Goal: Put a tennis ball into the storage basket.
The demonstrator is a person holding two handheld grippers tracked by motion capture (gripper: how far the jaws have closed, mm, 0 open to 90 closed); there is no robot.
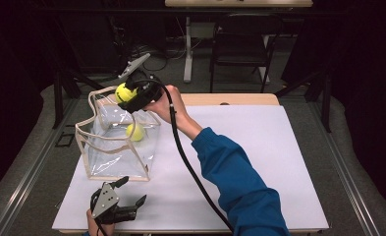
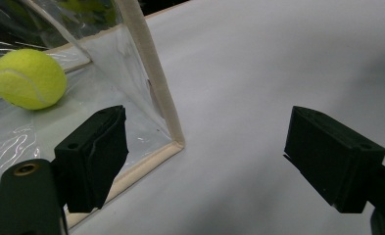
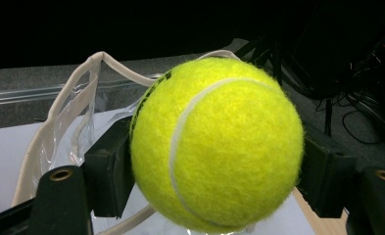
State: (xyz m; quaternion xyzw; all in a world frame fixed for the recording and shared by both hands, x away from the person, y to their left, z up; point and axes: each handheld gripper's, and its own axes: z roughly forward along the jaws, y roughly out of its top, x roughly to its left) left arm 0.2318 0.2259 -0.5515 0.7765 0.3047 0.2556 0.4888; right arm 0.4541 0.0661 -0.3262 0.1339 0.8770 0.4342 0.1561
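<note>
**Tennis ball held over the clear bag**

A tennis ball (image 3: 214,144) is gripped between the jaws of the right gripper (image 1: 131,96), which is held above the far rim of a clear plastic bag (image 1: 114,147) trimmed in cream edging. The ball is round, so no long axis can be given; its white seam is seen curving top to bottom across the face turned to the right gripper view.

The bag is stood upright on the desk (image 1: 239,147), its mouth open upward, its longer side running away from the person. A second tennis ball (image 1: 135,132) is seen lying inside the bag, on its floor toward the far side.

The left gripper (image 1: 126,199) is held just in front of the bag's near corner, jaws spread wide with nothing between them.
</note>
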